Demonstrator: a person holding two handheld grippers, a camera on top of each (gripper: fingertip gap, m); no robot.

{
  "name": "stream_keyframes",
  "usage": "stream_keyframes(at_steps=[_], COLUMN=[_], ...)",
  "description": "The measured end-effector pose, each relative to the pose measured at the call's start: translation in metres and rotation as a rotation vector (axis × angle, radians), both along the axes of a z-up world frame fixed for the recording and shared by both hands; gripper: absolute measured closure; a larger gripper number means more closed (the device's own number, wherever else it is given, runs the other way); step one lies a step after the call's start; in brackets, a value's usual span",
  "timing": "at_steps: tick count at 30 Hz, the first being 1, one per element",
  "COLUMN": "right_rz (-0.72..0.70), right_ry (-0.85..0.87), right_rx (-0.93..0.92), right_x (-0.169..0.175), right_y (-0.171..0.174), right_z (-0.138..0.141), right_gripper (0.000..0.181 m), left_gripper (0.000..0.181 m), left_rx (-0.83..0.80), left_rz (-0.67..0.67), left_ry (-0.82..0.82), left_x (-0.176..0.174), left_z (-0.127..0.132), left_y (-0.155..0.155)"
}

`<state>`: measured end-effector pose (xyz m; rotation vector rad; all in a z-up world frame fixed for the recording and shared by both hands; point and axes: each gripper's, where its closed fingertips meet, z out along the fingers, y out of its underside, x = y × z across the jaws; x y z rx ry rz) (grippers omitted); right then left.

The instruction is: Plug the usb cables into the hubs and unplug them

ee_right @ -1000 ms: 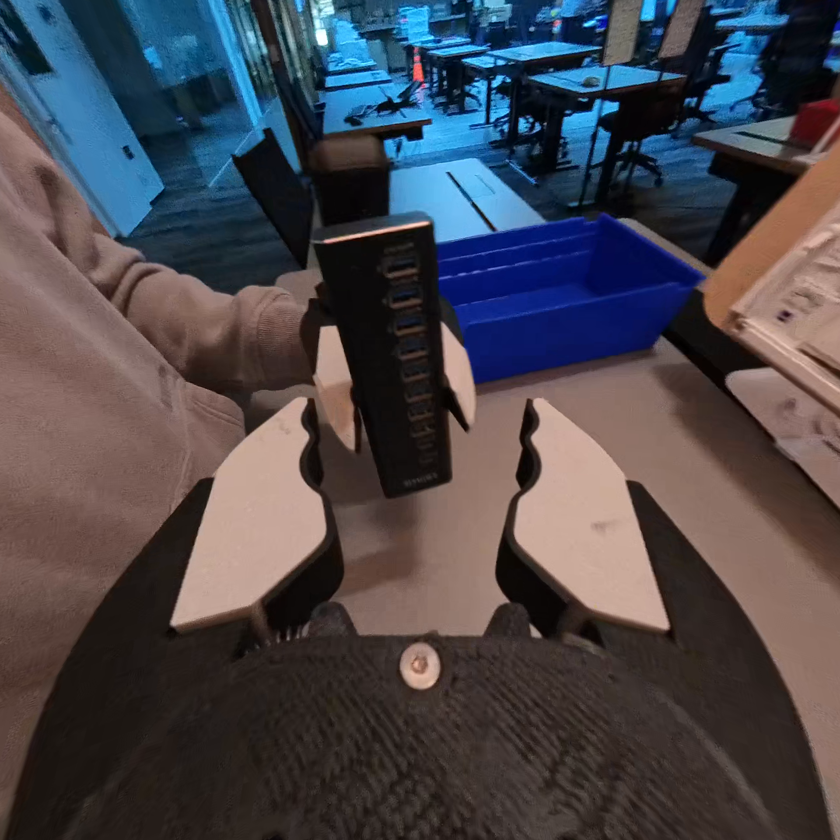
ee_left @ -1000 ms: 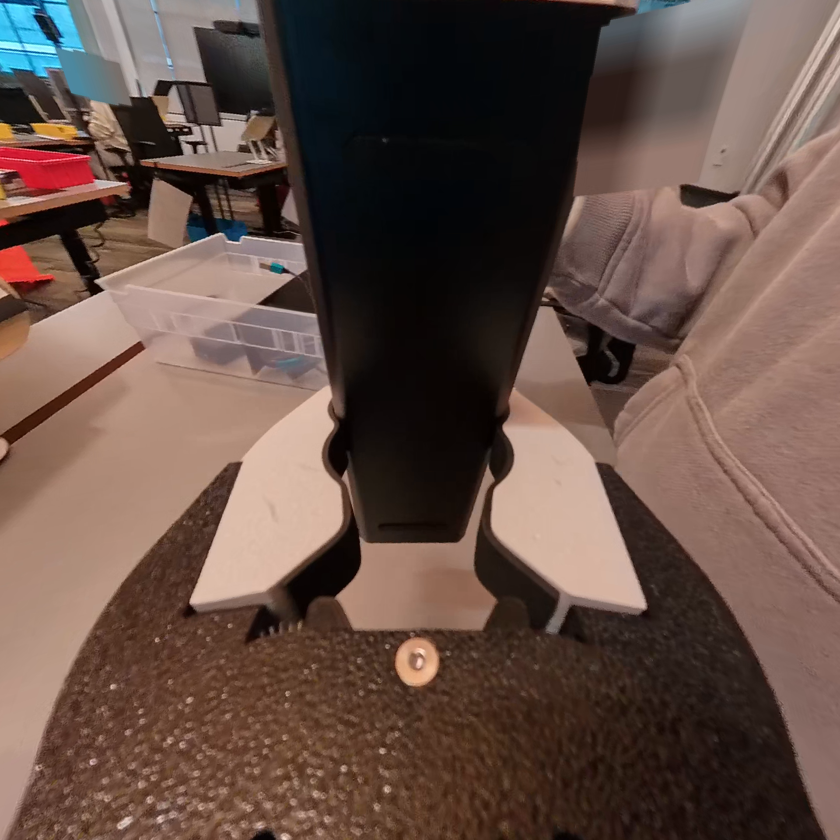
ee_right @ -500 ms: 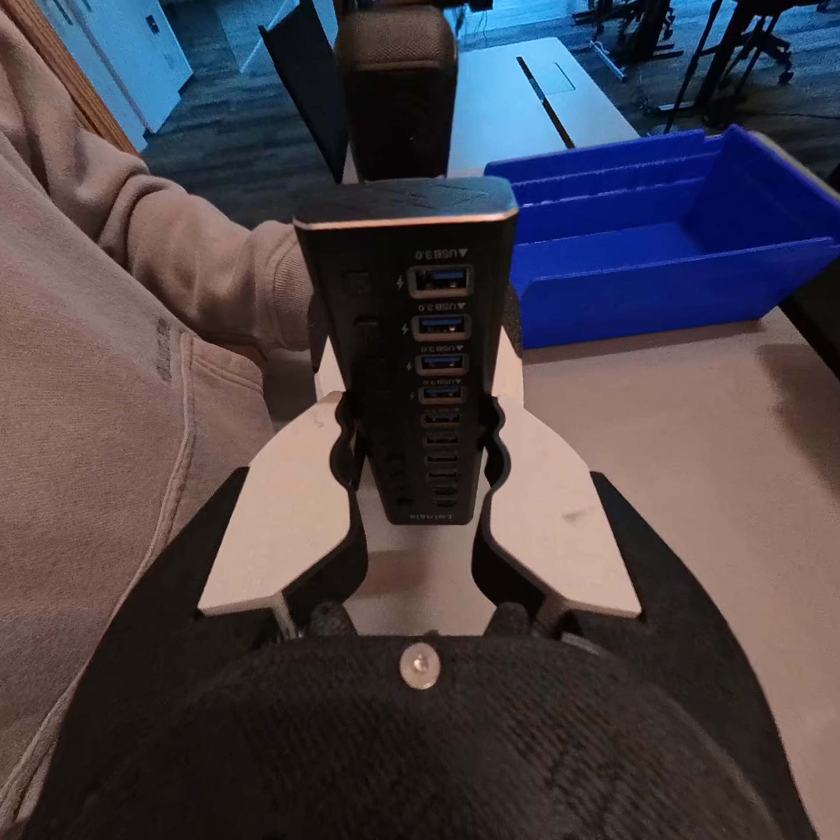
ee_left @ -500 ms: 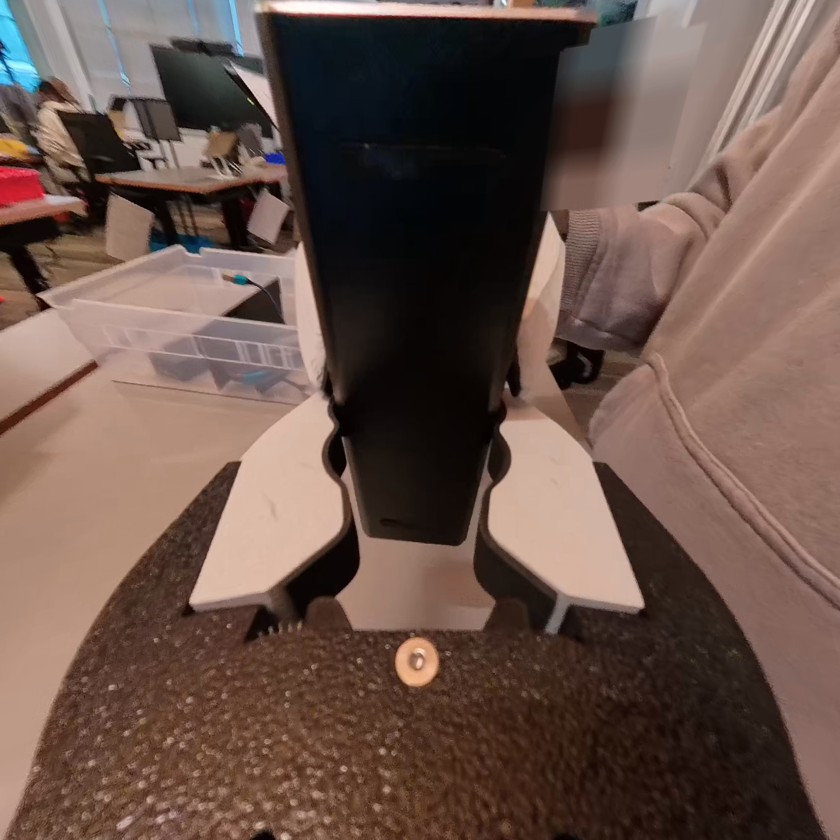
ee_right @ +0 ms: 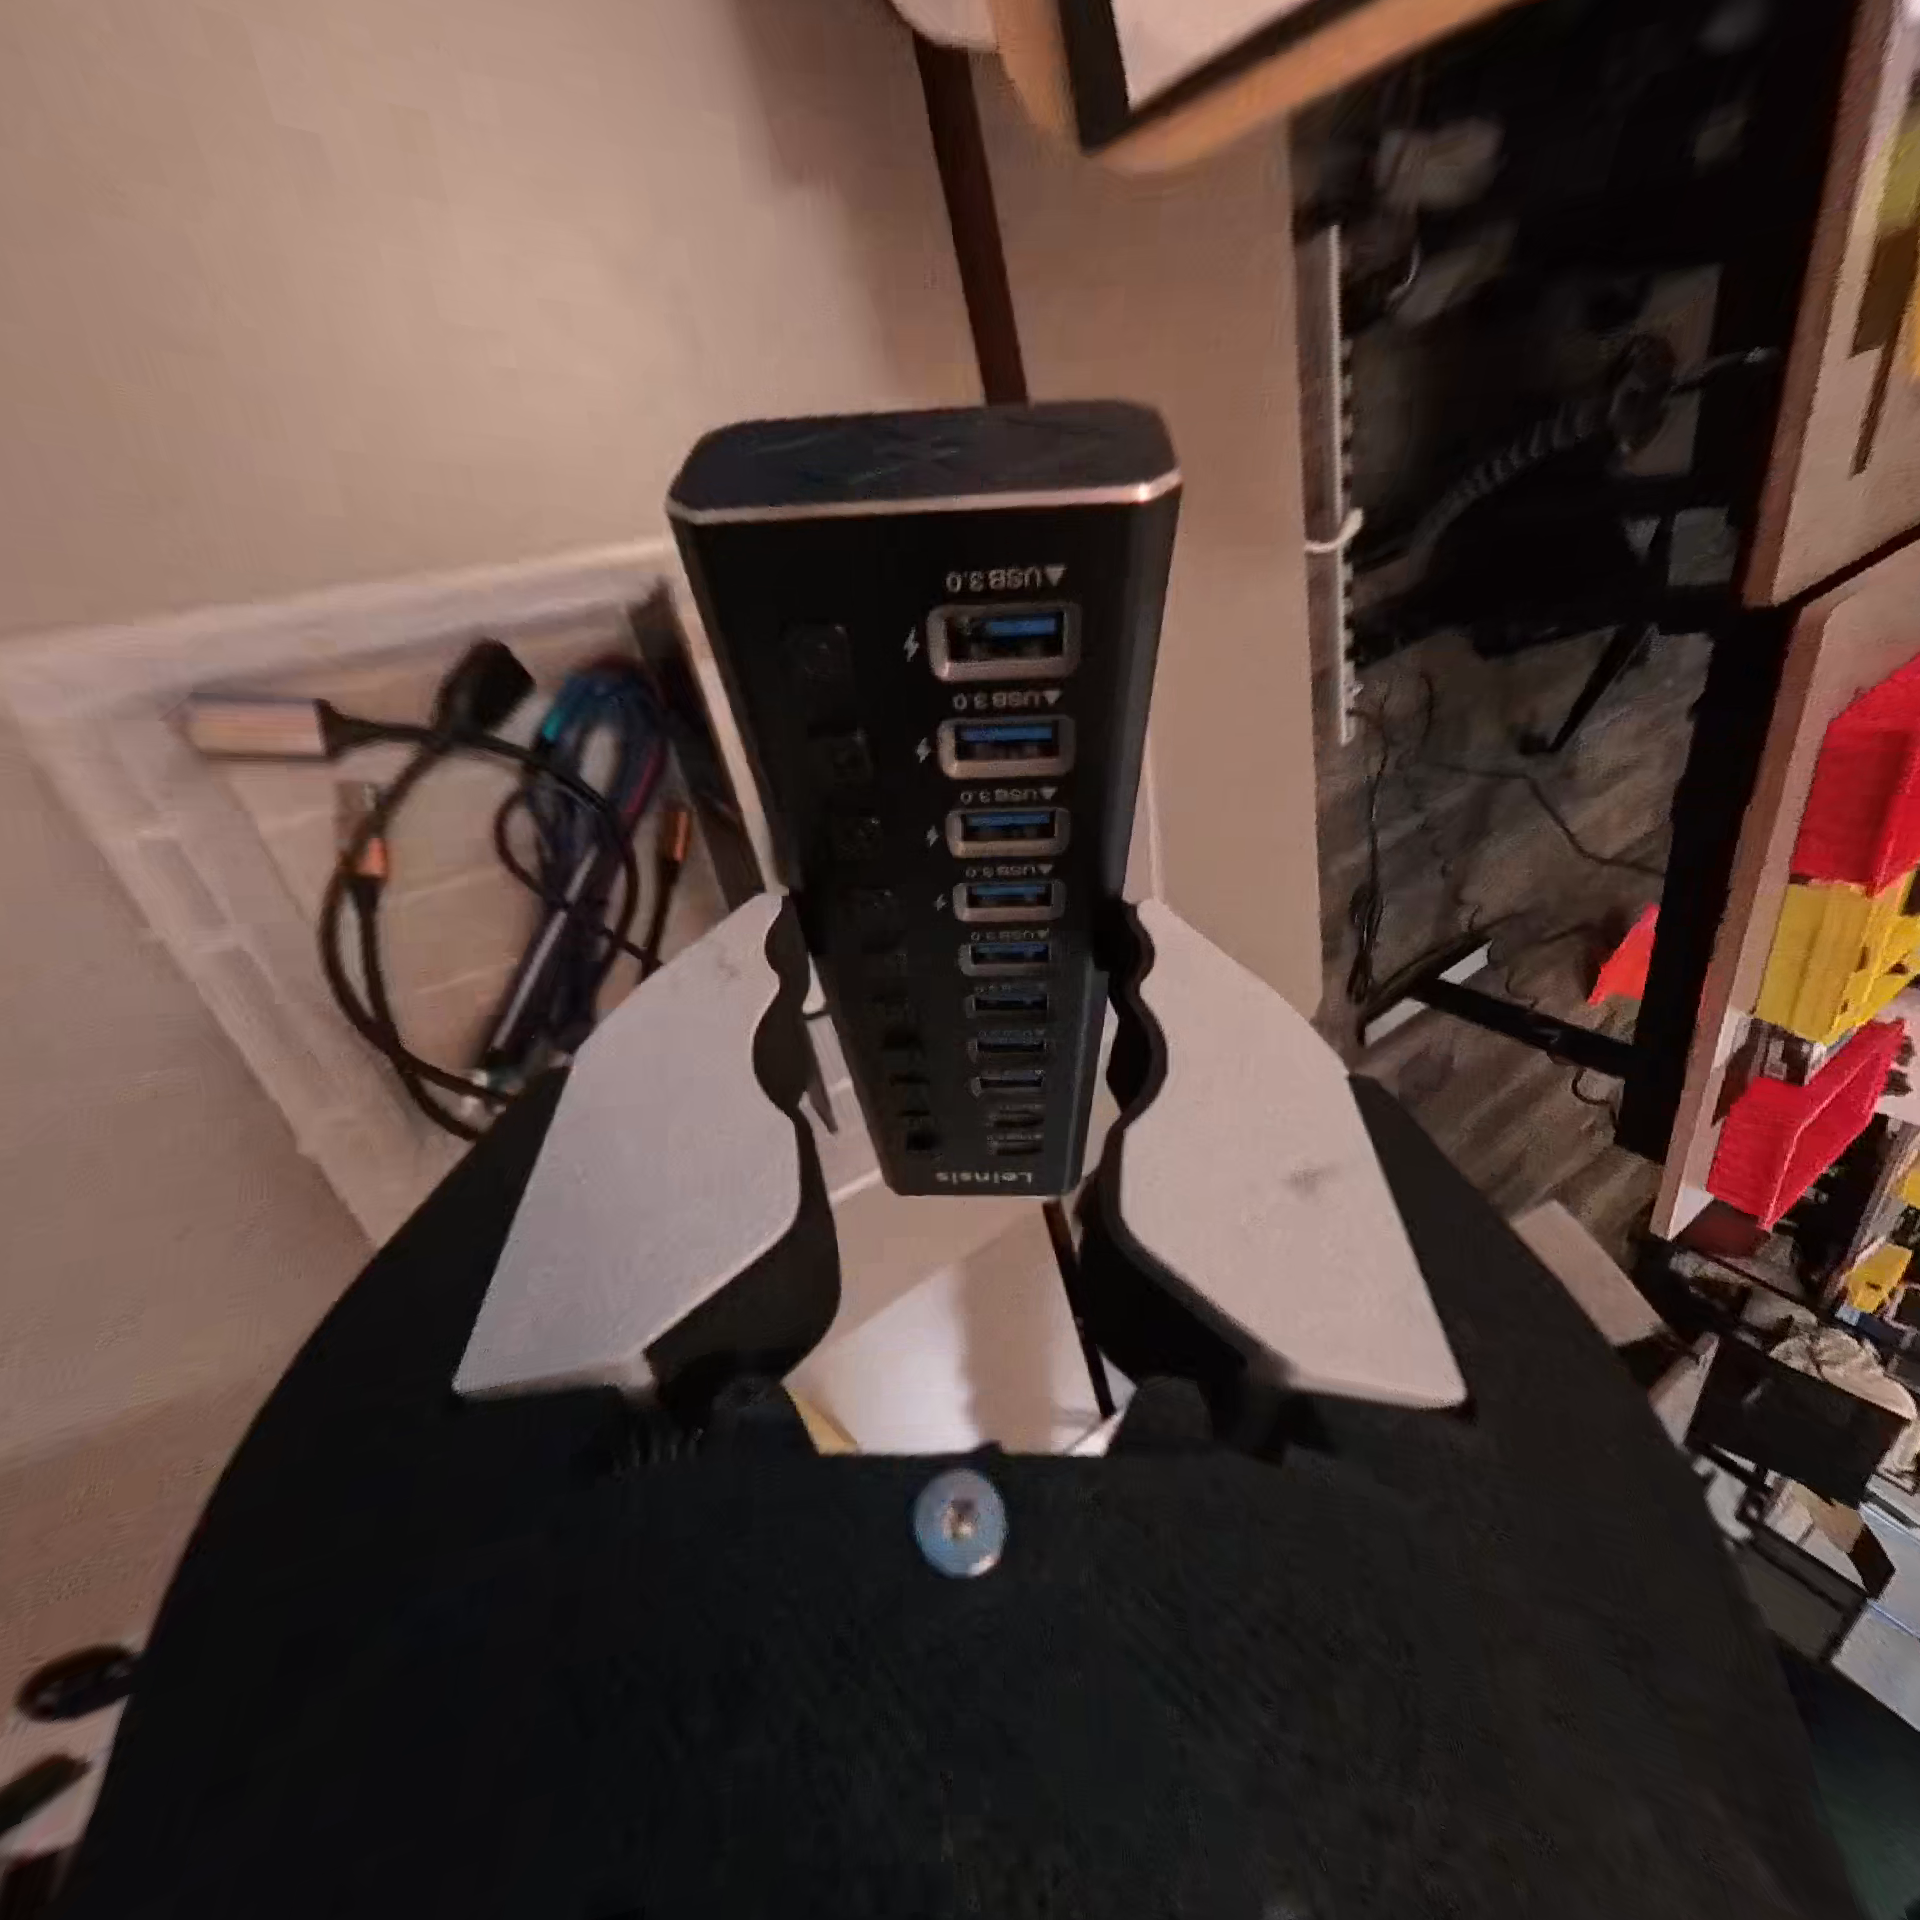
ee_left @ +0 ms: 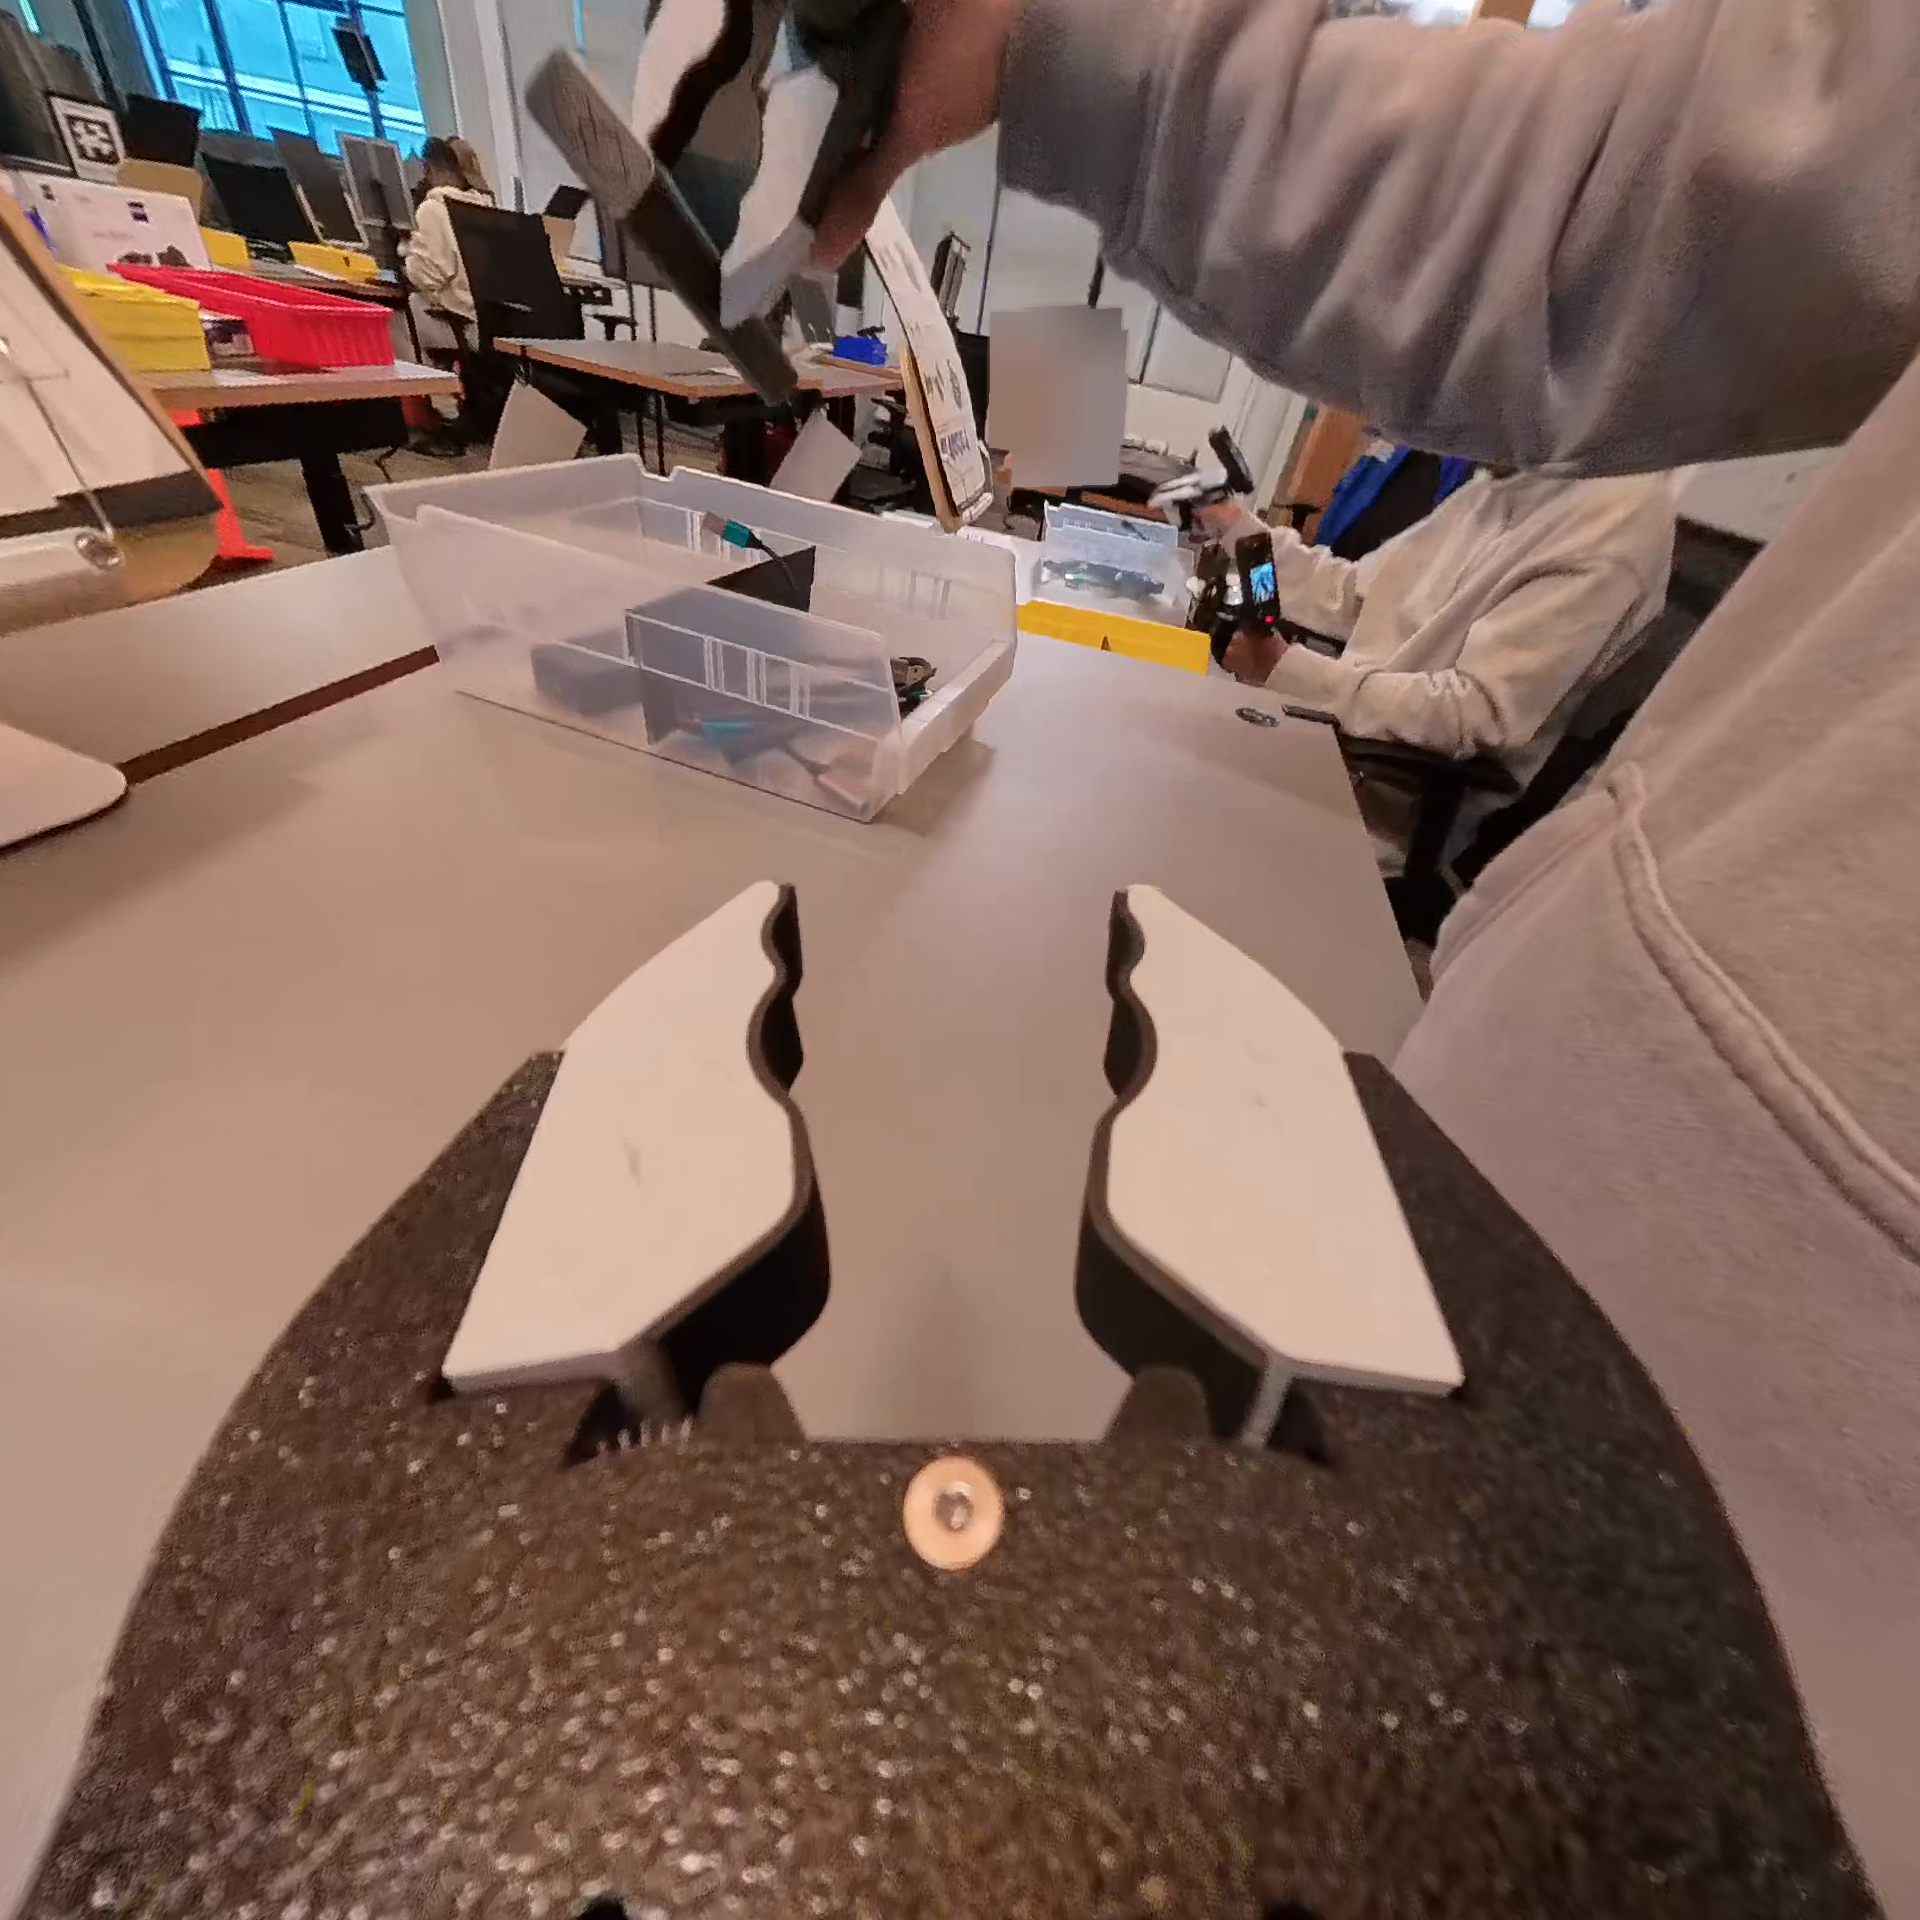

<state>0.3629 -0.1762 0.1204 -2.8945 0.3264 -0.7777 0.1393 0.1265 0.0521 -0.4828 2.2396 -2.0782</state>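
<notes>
Fingers (ee_right: 1226, 1122) of right gripper (ee_right: 951, 935) clamp hub (ee_right: 935, 790), long axis along fingers.

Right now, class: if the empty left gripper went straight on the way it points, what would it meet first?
Probably the clear bin on the table. The left gripper, jaws open, points at the bin's near end over bare tabletop; depth is hard to judge, so it might pass just right of it.
</notes>
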Motion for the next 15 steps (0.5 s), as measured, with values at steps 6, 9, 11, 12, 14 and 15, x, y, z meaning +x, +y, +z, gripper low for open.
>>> stream_keyframes(at_steps=[6,9,11,12,14,15], right_rz=[-0.015,-0.025,-0.031,-0.045,-0.040,-0.045], right_ry=[0.227,0.328,0.363,0.393,0.438,0.459], right_rx=[-0.147,-0.187,-0.201,-0.199,-0.196,-0.206], right_x=[0.046,0.054,0.060,0.060,0.058,0.057], right_y=[-0.027,-0.029,-0.028,-0.028,-0.025,-0.026], right_z=[-0.072,-0.108,-0.126,-0.135,-0.151,-0.159], right_gripper=[0.124,0.124,0.124,0.124,0.125,0.125], left_gripper=[0.126,0.126,0.125,0.124,0.124,0.123], left_rx=[-0.035,0.001,0.029,0.035,0.030,0.031], left_rz=[0.035,0.034,0.045,0.050,0.056,0.062], left_ry=[0.019,-0.002,-0.008,-0.004,0.016,0.027], left_x=[0.001,-0.001,-0.001,-0.001,-0.002,-0.002], left_z=[0.004,0.004,0.001,0.000,-0.002,-0.004], left_y=[0.001,0.002,0.006,0.008,0.011,0.013])
